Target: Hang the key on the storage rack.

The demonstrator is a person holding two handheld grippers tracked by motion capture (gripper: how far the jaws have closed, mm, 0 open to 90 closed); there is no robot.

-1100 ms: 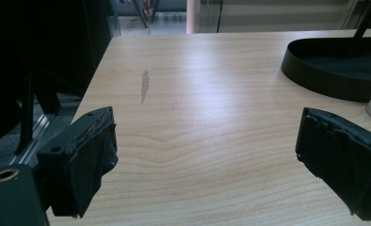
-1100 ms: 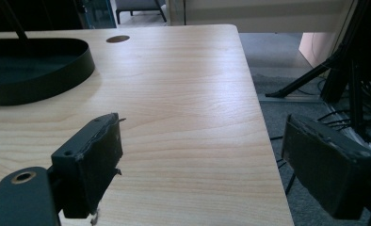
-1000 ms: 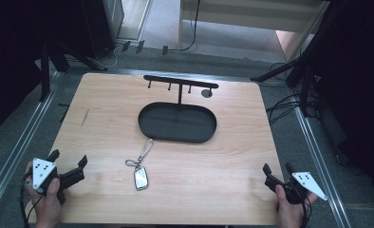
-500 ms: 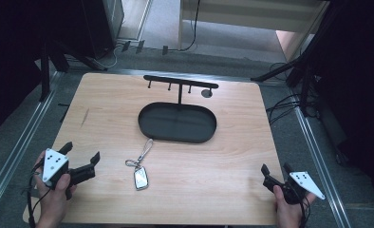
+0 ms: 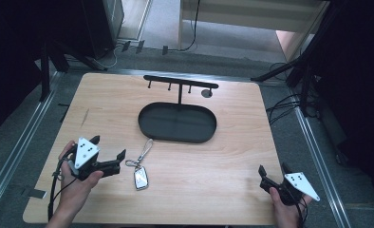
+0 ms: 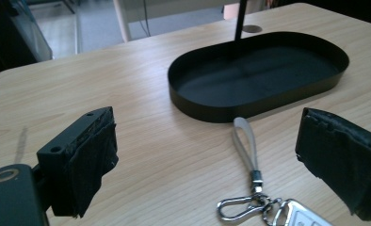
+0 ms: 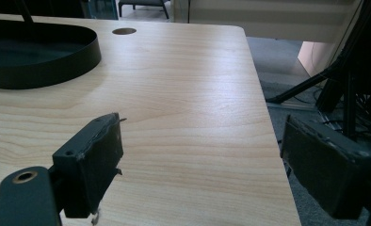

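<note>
Left gripper (image 5: pixel 110 148) low near table's (image 5: pixel 232 156) left edge, jaws spread, beside key fob (image 5: pixel 140 177); right gripper (image 5: pixel 273 171) spread at near-right corner; tray (image 5: pixel 177 137) mid-table, rack (image 5: pixel 180 84) behind.

black left tool (image 5: pixel 110 153) bears a grey 3-cornered dotted plate.

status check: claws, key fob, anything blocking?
Left claw open, right beside the key fob, not touching. Right claw open, at the table's near right corner. Fob flat in front of the black tray; nothing blocking.
</note>
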